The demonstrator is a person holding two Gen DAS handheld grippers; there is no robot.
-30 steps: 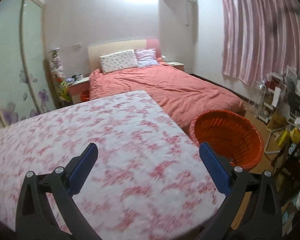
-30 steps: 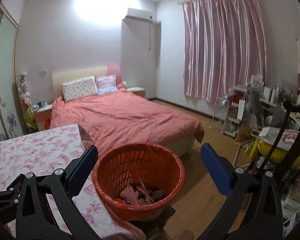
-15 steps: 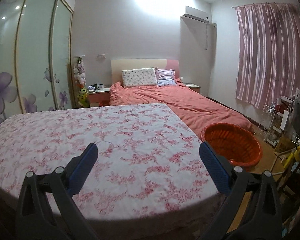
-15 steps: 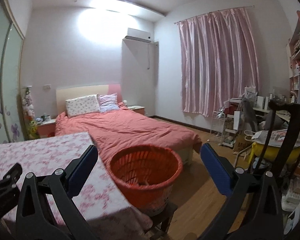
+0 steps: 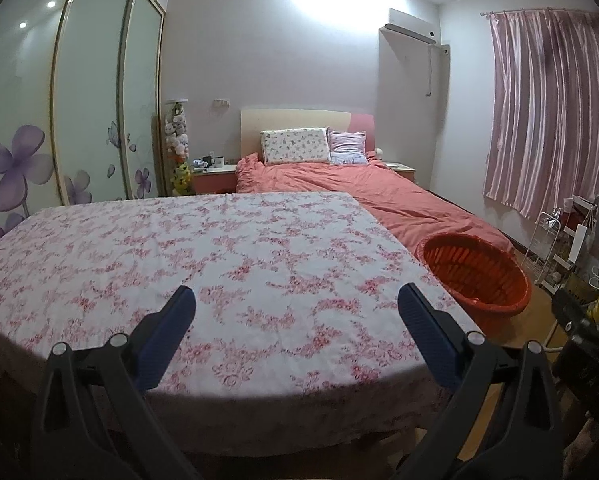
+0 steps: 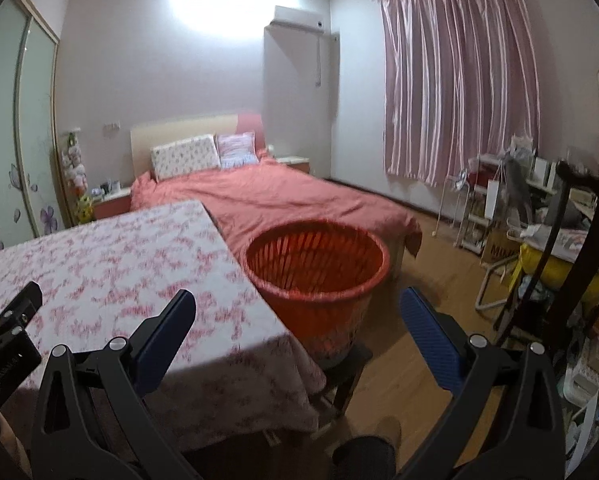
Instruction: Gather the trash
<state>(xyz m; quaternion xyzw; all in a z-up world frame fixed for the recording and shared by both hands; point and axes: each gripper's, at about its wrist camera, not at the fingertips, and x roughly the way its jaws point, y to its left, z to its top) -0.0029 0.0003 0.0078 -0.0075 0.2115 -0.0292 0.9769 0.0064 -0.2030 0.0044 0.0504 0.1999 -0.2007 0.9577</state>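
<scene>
My left wrist view takes in the whole counter (image 5: 235, 264) under its floral cloth, with the orange basket (image 5: 475, 276) at its right edge and the wardrobe (image 5: 91, 92) far left. My right wrist view alone shows the basket (image 6: 319, 264) standing on a dark stool (image 6: 349, 364) over the wood floor (image 6: 423, 368), and the cluttered shelves (image 6: 495, 204) far right. My left hand-held gripper (image 5: 295, 308) and right hand-held gripper (image 6: 297, 312) are both spread wide, holding and touching nothing.

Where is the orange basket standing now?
In both views the orange basket stands right of the floral-cloth table, by its edge, before the foot of the red bed.
</scene>
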